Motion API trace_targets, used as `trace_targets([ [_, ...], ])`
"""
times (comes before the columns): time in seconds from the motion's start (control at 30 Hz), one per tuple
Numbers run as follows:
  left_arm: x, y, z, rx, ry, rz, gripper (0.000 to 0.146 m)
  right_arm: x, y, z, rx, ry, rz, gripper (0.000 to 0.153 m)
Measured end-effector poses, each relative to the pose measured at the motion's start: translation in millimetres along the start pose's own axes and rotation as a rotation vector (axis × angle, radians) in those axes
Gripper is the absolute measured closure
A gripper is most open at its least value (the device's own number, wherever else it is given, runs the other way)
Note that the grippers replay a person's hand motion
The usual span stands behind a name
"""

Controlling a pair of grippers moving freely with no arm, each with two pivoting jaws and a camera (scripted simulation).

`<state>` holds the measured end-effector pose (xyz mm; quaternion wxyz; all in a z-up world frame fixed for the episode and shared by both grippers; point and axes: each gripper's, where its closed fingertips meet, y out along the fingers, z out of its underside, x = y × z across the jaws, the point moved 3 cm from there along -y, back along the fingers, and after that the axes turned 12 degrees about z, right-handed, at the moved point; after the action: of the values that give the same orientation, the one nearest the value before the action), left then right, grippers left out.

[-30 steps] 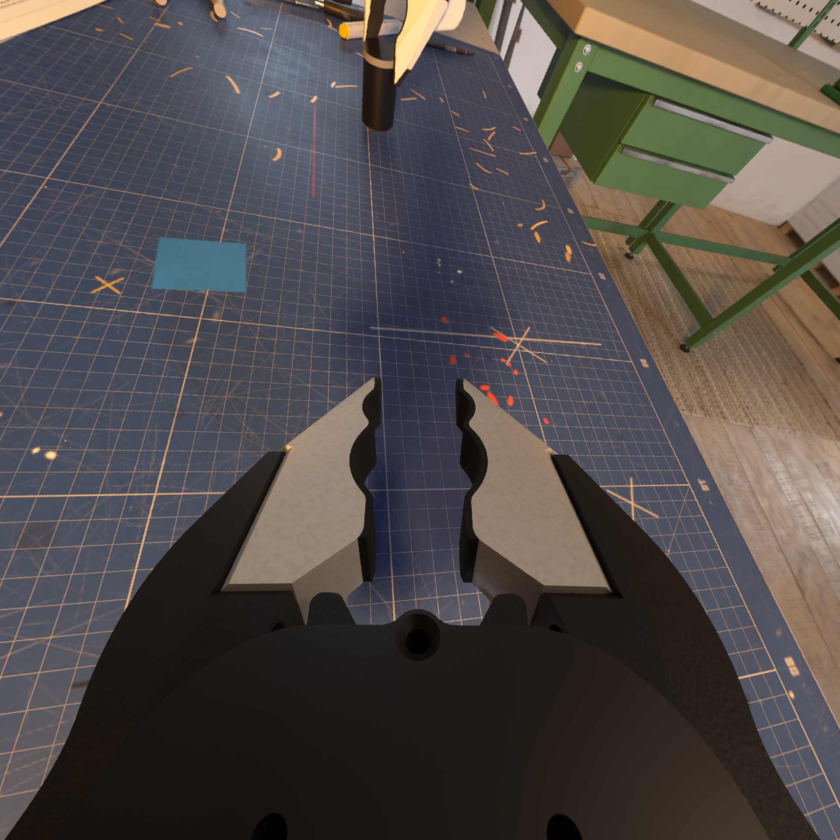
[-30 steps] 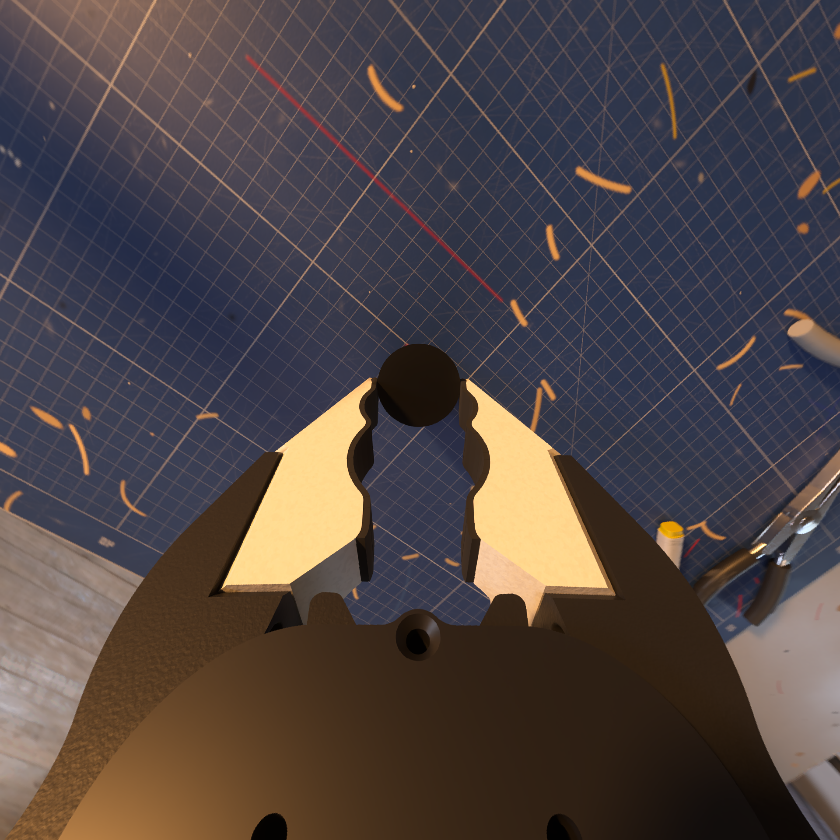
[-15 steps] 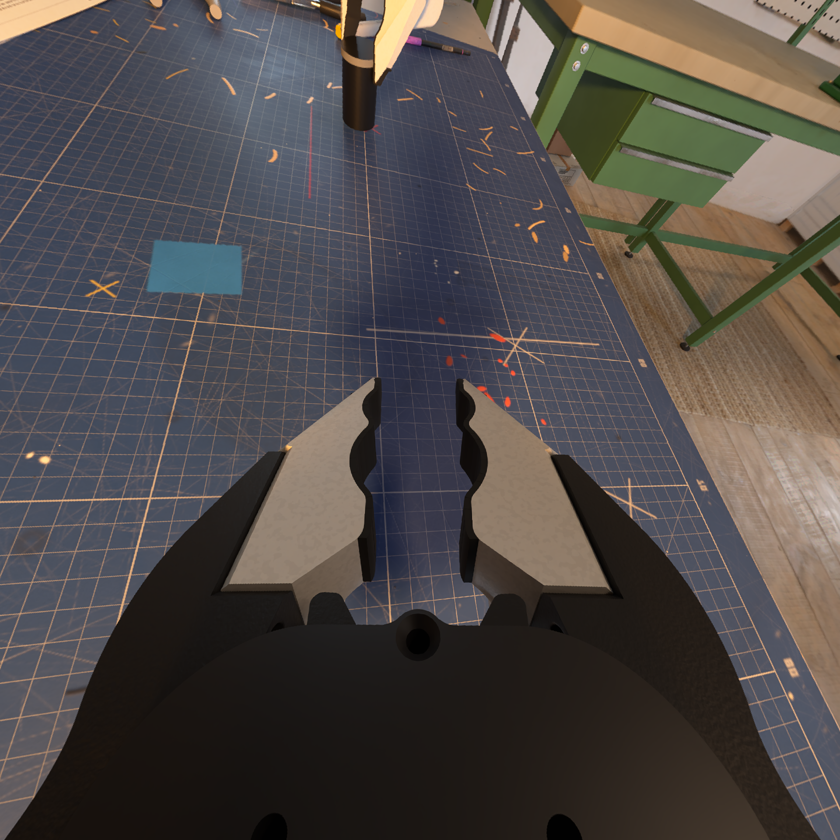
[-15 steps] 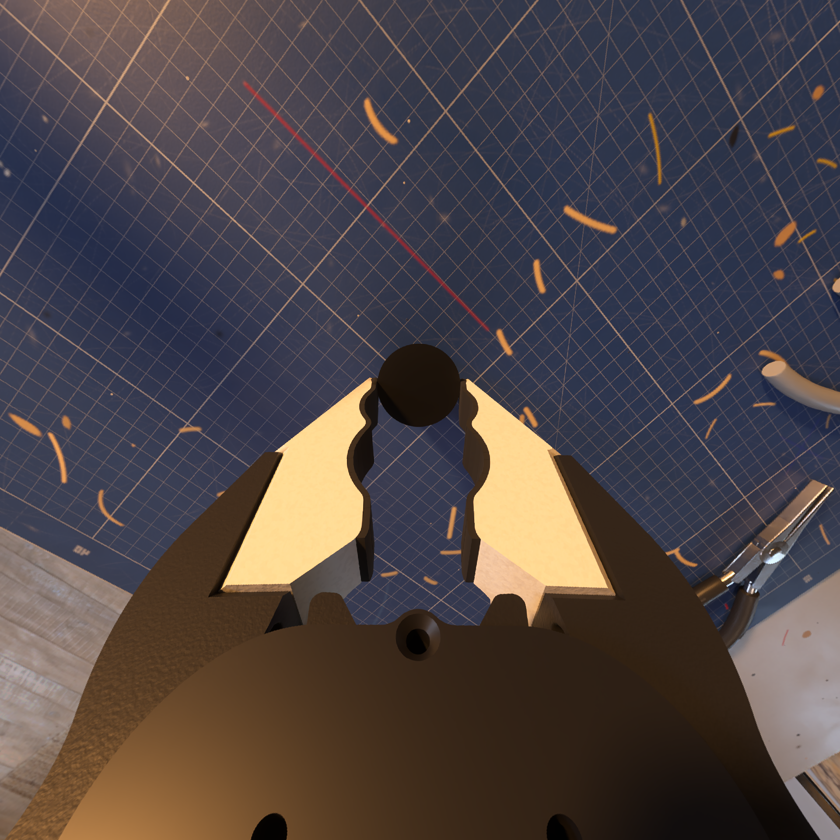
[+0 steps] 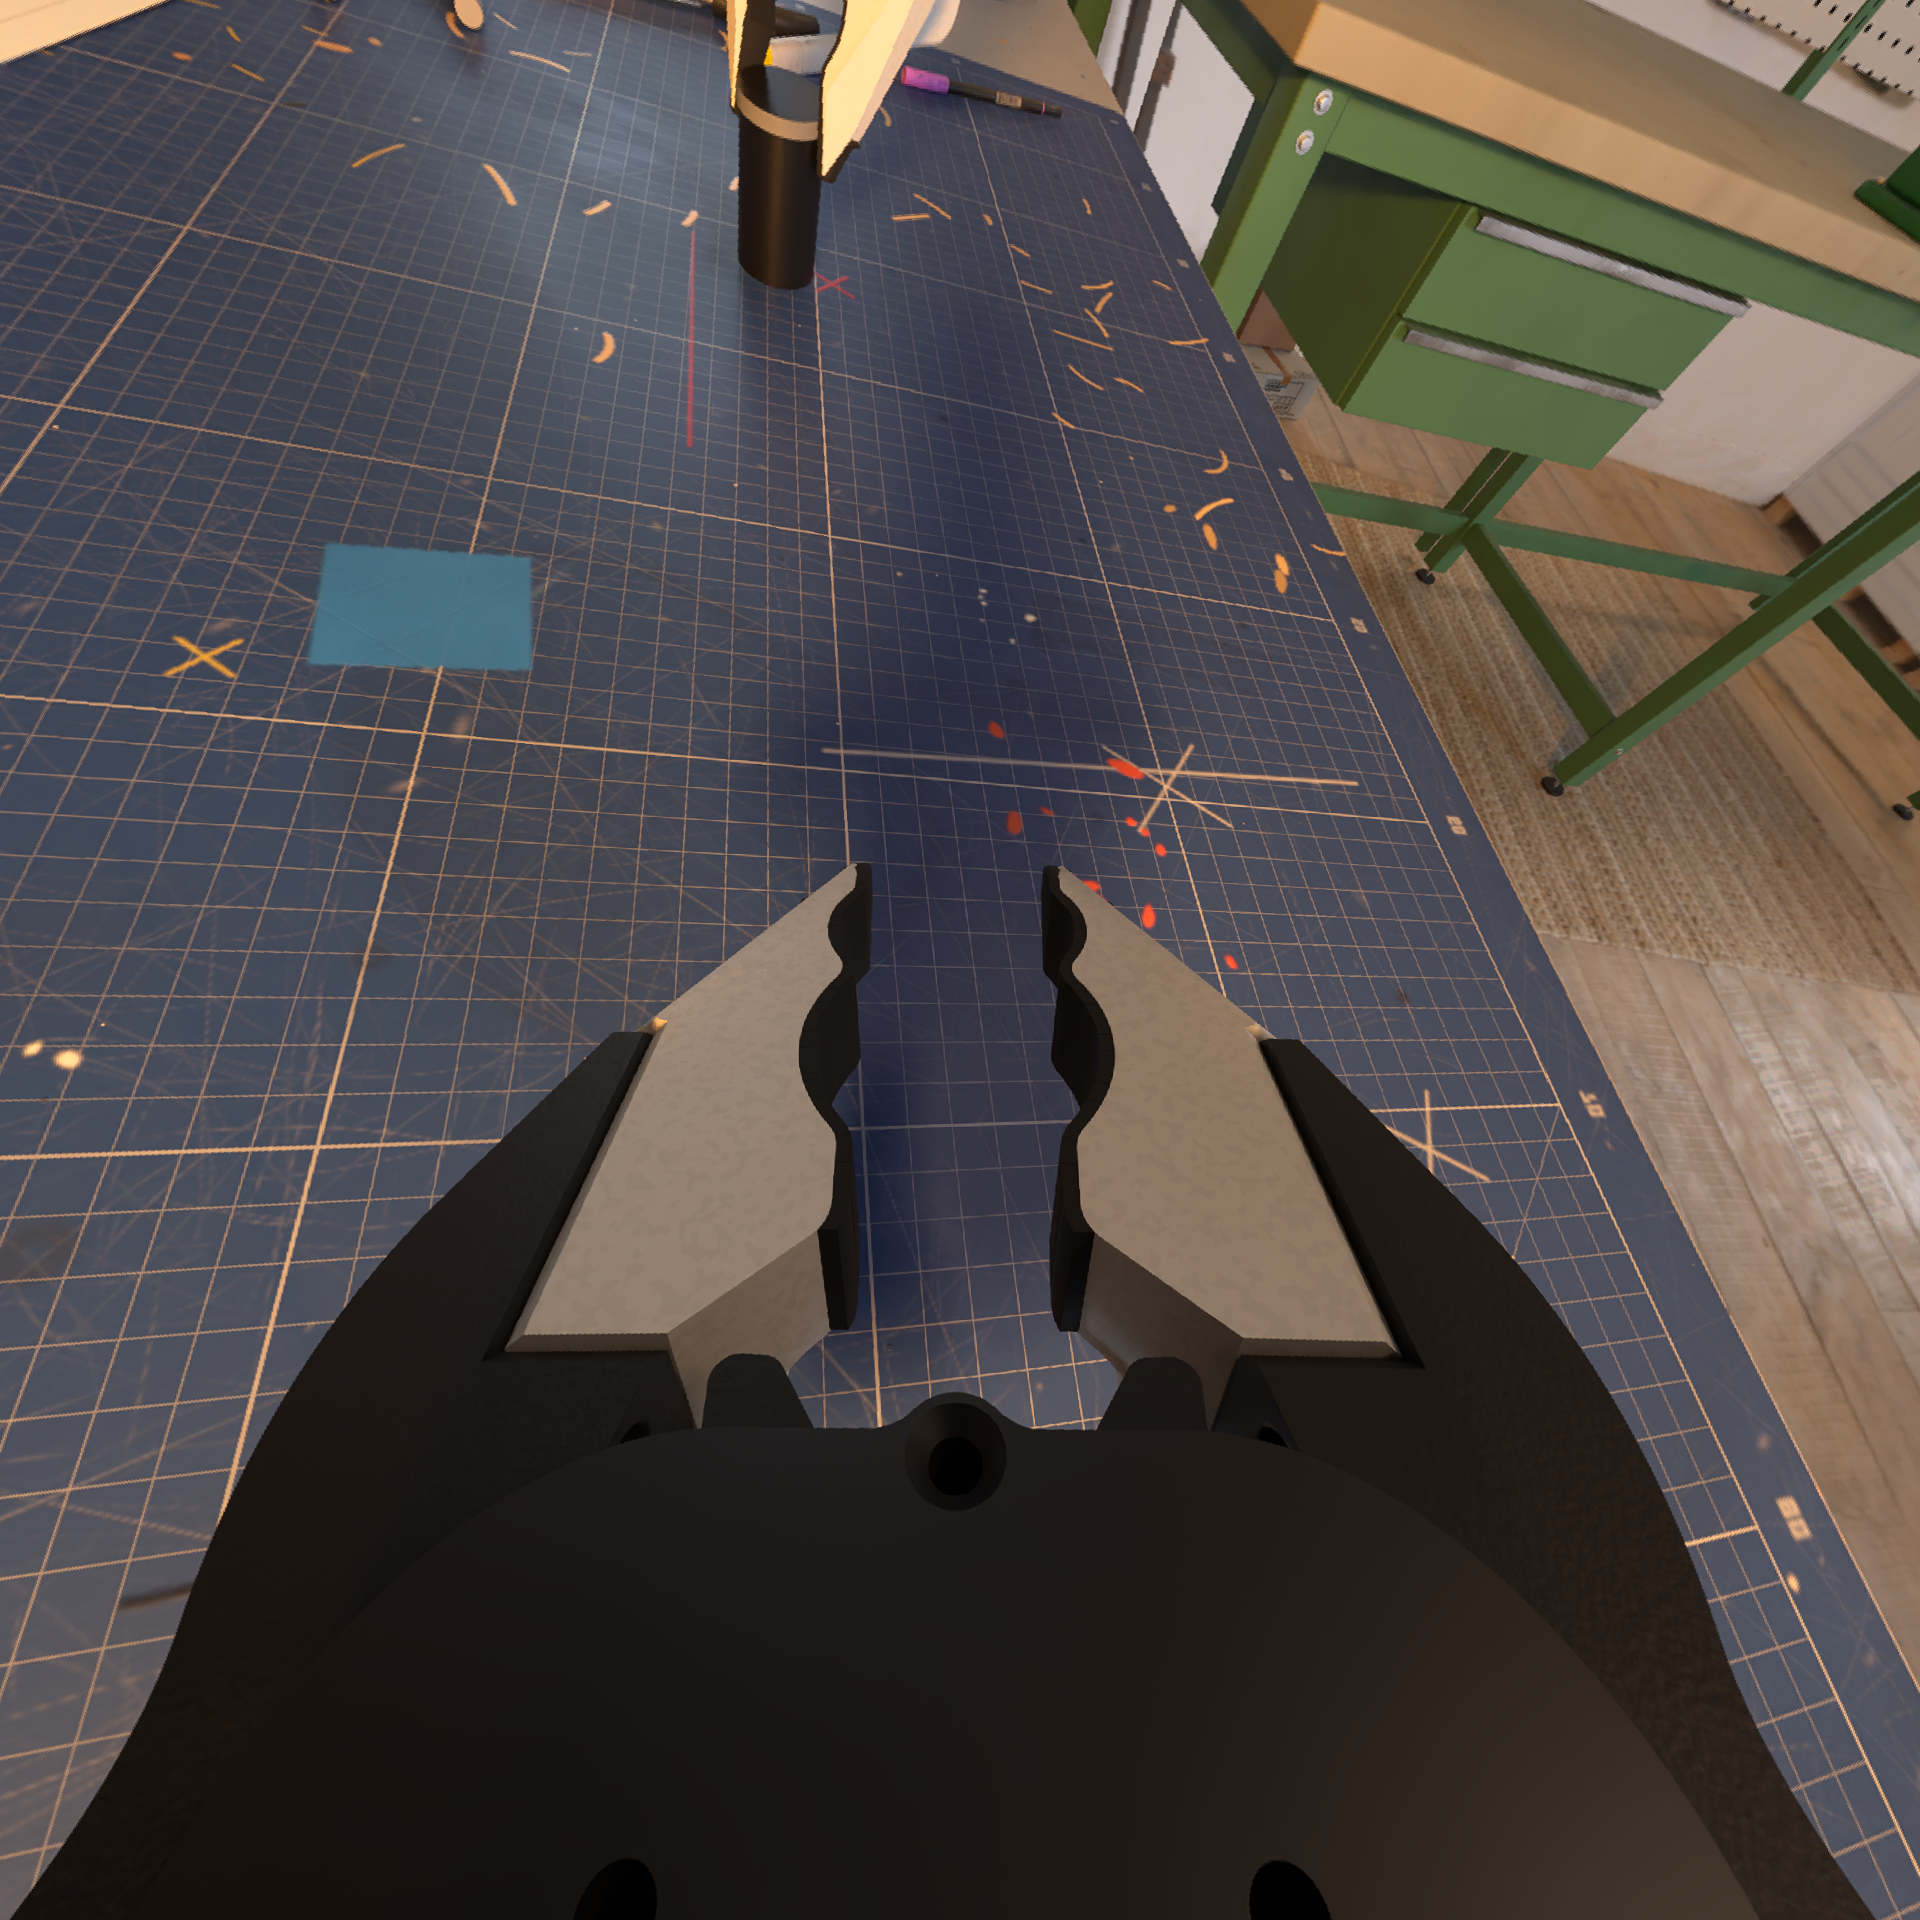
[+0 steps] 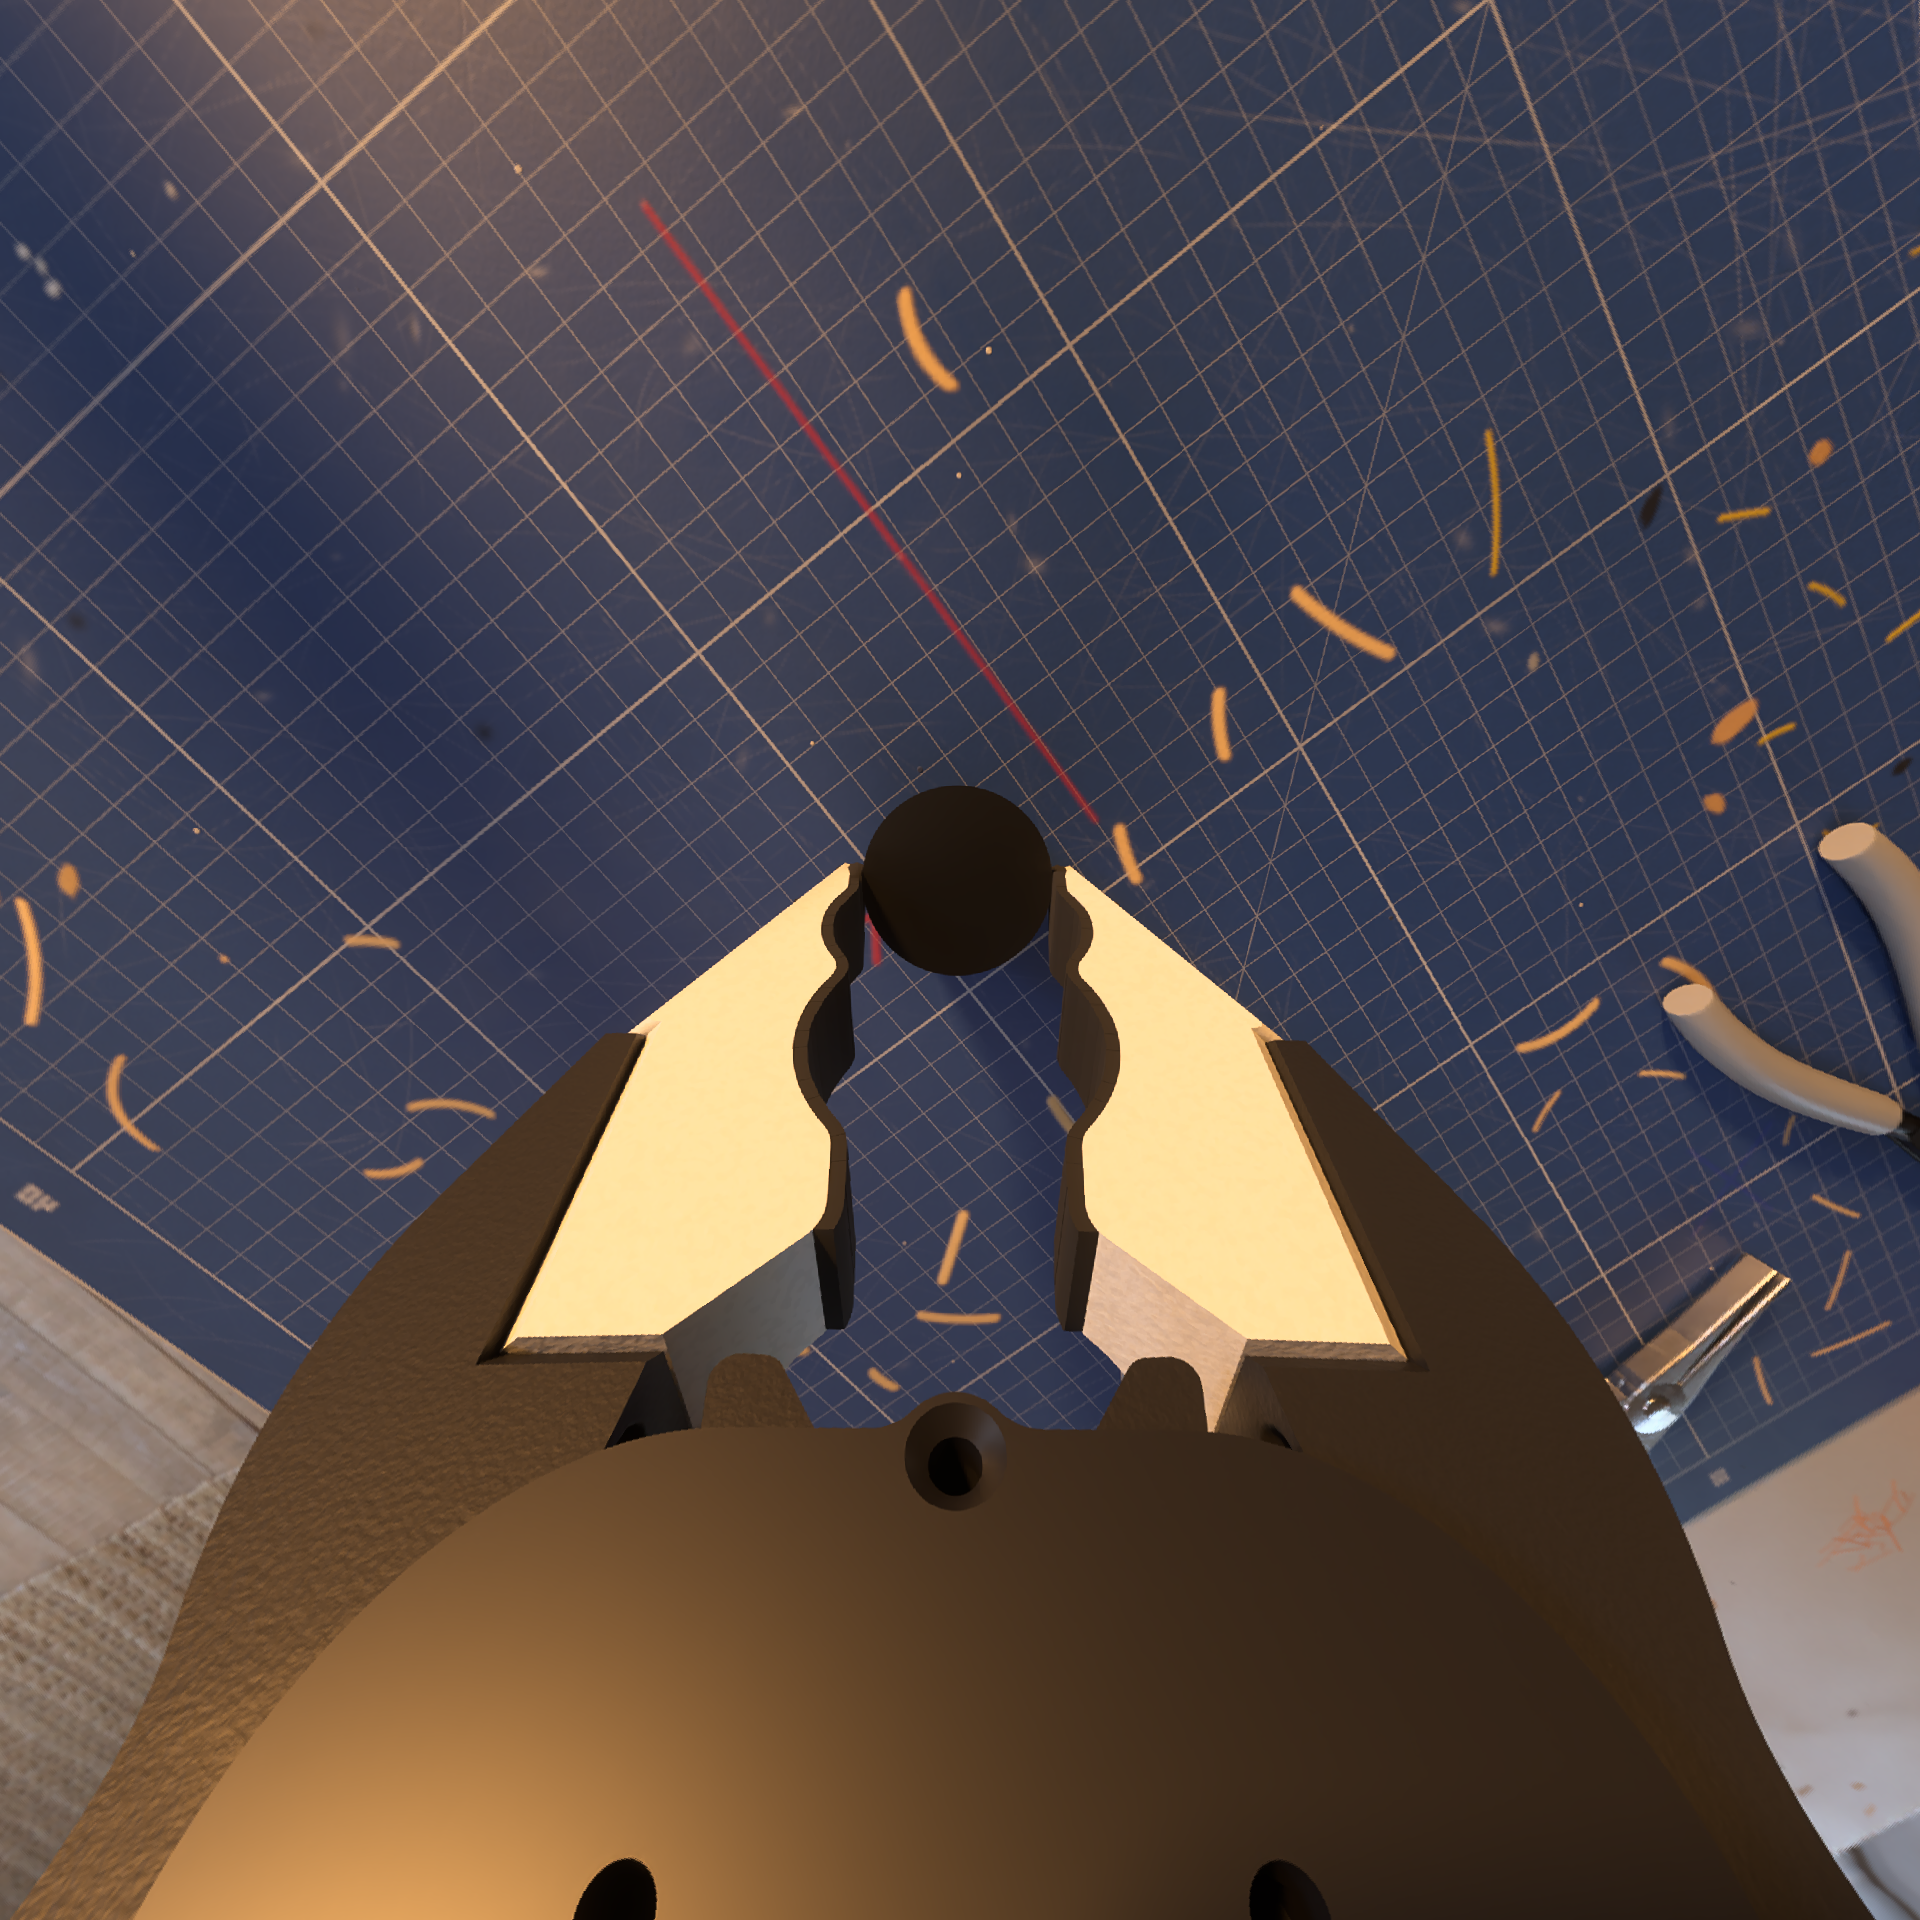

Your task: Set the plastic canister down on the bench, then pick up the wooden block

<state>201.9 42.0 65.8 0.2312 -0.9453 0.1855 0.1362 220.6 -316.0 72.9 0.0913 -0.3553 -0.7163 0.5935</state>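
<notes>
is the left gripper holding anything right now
No, the left gripper is open, with only the blue cutting mat showing between its fingers.

Canister (image 5: pixel 777 197) upright, seemingly on mat (image 5: pixel 623 831).

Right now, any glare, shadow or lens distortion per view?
Right wrist view: warm light blows out the right hand-held gripper finger faces; grid lines bow. Left wrist view: soft shadow on the blue gridded cutting mat between matte grey fingers; the green-framed workbench leans.

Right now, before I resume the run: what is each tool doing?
Left tool: open, holding nothing.
Right tool: closed on the black plastic canister.
</notes>
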Motion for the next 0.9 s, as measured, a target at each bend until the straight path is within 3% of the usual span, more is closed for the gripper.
trace_targets([
  [0.17, -0.2, 0.4, 0.2, 0.001, -0.001, 0.002, 0.114, -1.4, 1.4, -2.2, -0.010, 0.047, 0.020, 0.117],
  [0.4, 0.1, -1.3, -0.8, -0.015, -0.006, 0.007, 0.113, -2.4, 4.5, -17.0, -0.086, 0.233, 0.051, 0.117],
  [0.53, 3.2, -3.4, -0.9, -0.020, -0.011, -0.010, 0.111, -7.8, -25.2, -18.7, -0.187, 0.322, 0.064, 0.093],
  [0.7, 12.3, -8.9, -4.4, -0.045, -0.009, -0.086, 0.102, -15.2, -103.4, -34.0, -0.523, 0.489, 0.107, 0.091],
  [0.83, 20.0, -12.7, -7.2, -0.066, 0.001, -0.158, 0.096, -0.5, -172.0, -74.2, -0.940, 0.543, 0.160, 0.093],
  [0.9, 23.7, -14.6, -7.8, -0.078, 0.001, -0.186, 0.096, 15.0, -183.7, -101.2, -1.052, 0.540, 0.194, 0.097],
])
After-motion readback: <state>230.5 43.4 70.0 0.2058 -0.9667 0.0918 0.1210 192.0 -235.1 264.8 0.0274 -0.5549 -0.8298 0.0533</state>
